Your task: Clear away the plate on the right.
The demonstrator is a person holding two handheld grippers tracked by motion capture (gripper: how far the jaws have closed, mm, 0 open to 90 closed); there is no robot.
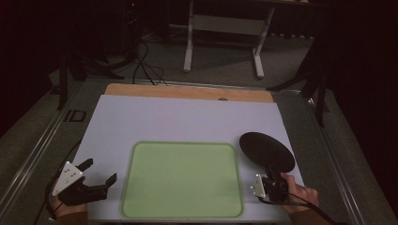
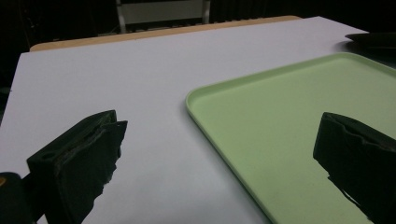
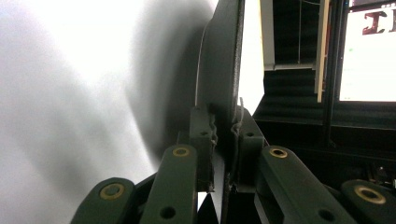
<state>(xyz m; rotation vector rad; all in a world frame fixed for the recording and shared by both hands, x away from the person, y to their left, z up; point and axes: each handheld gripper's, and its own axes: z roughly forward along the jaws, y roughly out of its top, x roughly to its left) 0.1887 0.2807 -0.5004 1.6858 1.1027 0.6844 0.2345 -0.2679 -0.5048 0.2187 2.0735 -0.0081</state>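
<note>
A light green tray [image 1: 183, 178] lies flat on the white table sheet, near the front edge. A black round plate [image 1: 266, 150] sits just right of the tray, held at its near rim by my right gripper [image 1: 271, 180], which is shut on it. In the right gripper view the plate [image 3: 223, 65] stands edge-on between the two jaws, my right gripper [image 3: 224, 128] clamped on its rim. My left gripper [image 1: 98, 171] rests at the front left, open and holding nothing, left of the tray. In the left gripper view the tray [image 2: 299, 126] lies ahead between the spread fingers [image 2: 84, 154].
The white sheet [image 1: 187, 119] covers a wooden table whose far edge [image 1: 187, 90] shows bare. Beyond the table stand a white desk frame [image 1: 225, 28] and cables on the floor [image 1: 145, 65]. Dark curtains surround the area.
</note>
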